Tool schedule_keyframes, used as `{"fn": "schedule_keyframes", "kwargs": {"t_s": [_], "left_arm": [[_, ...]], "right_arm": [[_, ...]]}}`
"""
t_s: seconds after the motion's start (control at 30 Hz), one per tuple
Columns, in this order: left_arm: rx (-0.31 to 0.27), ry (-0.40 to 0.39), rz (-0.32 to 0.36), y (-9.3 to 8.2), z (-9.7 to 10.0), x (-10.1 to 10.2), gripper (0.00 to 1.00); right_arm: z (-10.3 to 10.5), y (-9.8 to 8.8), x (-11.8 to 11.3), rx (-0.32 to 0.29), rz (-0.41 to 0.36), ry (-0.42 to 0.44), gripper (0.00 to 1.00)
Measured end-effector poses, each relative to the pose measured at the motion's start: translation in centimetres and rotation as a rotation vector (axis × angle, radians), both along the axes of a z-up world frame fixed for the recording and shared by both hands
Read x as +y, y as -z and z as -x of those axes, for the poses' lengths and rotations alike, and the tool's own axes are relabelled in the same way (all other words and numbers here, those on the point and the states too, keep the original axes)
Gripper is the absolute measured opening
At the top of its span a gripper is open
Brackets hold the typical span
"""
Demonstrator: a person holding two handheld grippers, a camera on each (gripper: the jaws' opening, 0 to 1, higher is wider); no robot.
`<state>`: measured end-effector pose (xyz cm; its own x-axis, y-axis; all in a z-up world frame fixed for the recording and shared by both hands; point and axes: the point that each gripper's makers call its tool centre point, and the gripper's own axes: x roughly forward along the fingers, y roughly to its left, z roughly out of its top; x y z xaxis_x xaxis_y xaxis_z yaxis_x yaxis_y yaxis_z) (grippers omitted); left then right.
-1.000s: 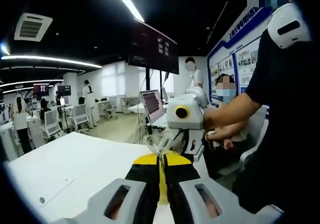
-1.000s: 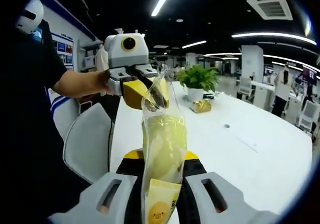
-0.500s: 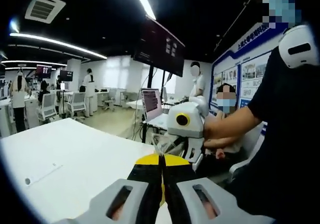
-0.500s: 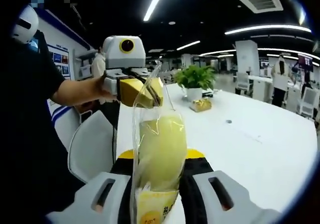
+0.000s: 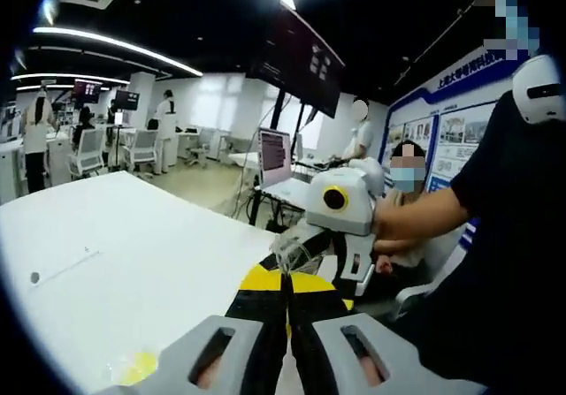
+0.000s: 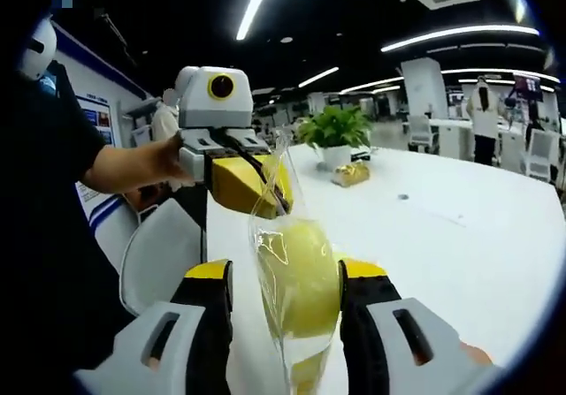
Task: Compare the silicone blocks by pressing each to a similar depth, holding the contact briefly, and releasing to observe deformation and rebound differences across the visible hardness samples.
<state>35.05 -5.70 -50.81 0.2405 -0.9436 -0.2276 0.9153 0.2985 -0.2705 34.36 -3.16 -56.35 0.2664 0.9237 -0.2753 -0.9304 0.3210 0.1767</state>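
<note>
Clear plastic bag holding a pale yellow rounded block (image 6: 299, 276) between the parted right gripper (image 6: 285, 311) jaws, its top pinched by the clenched left gripper (image 5: 286, 324), right gripper view adds a green potted plant (image 6: 336, 134) on the white table (image 6: 460, 236) beyond

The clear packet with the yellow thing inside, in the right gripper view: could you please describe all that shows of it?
The clear packet is glossy, see-through film holding a rounded pale-yellow lump. It stands upright above the white table, between the right gripper's parted jaws. Its narrow top is pinched in the left gripper's yellow-tipped jaws.
</note>
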Motion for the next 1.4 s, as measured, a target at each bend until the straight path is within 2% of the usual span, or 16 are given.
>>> {"fn": "schedule_keyframes", "kwargs": {"t_s": [0.1, 0.17, 0.27, 0.33, 0.4, 0.47, 0.53, 0.73, 0.8, 0.93, 1.0, 1.07, 1.13, 1.27, 1.37, 1.4], "left_arm": [[0.015, -0.001, -0.003, 0.8, 0.5, 0.2, 0.0], [0.029, -0.004, 0.007, 0.9, 0.7, 0.3, 0.0], [0.046, -0.008, 0.026, 0.6, 1.0, 0.3, 0.0], [0.062, -0.014, 0.039, 0.6, 1.0, 0.4, 0.0], [0.091, -0.033, 0.055, 0.7, 0.9, 0.6, 0.0], [0.096, -0.05, 0.059, 0.8, 0.7, 0.9, 0.0], [0.119, -0.07, 0.053, 1.0, 0.7, 1.1, 0.0], [0.133, -0.092, -0.003, 2.5, 0.8, 1.6, 0.0], [0.152, -0.098, 0.007, 2.7, 0.8, 1.7, 0.0], [0.186, -0.116, 0.042, 2.7, 0.6, 1.5, 0.0], [0.208, -0.132, 0.061, 2.7, 0.0, 1.4, 0.0], [0.225, -0.14, 0.078, 2.6, -0.4, 1.2, 0.0], [0.232, -0.153, 0.086, 2.7, -0.9, 1.1, 0.0], [0.263, -0.177, 0.1, 3.0, -1.3, 0.9, 0.0], [0.306, -0.21, 0.135, 3.4, -1.7, 0.5, 0.0], [0.343, -0.224, 0.159, 3.4, -2.0, 0.2, 0.0]], "right_arm": [[0.0, 0.1, -0.3, 0.006, -0.015, 0.031, 0.52], [-0.1, 0.0, -0.5, -0.002, -0.039, 0.054, 0.57], [-0.3, 0.1, -0.9, -0.003, -0.036, 0.082, 0.66], [-0.6, -0.3, -1.0, -0.004, -0.054, 0.103, 0.71], [-0.7, -1.0, -0.9, -0.008, -0.077, 0.112, 0.81], [-1.1, -2.2, -0.8, -0.06, -0.11, 0.139, 0.92], [-1.1, -2.7, -0.9, -0.062, -0.119, 0.146, 0.95], [-1.6, -4.1, -2.1, -0.075, -0.17, 0.202, 0.96], [-1.8, -4.2, -2.7, -0.079, -0.164, 0.225, 0.96], [-3.3, -4.7, -5.9, -0.125, -0.129, 0.325, 0.96], [-4.0, -4.4, -8.0, -0.131, -0.098, 0.388, 0.96], [-3.9, -4.2, -9.4, -0.124, -0.105, 0.403, 0.96], [-4.0, -3.3, -11.4, -0.098, -0.081, 0.463, 0.96], [-2.7, -1.6, -13.6, -0.016, -0.103, 0.524, 0.92], [-1.9, -0.7, -14.4, -0.006, -0.109, 0.547, 0.9], [-1.4, -0.4, -14.5, -0.005, -0.101, 0.558, 0.9]]}}
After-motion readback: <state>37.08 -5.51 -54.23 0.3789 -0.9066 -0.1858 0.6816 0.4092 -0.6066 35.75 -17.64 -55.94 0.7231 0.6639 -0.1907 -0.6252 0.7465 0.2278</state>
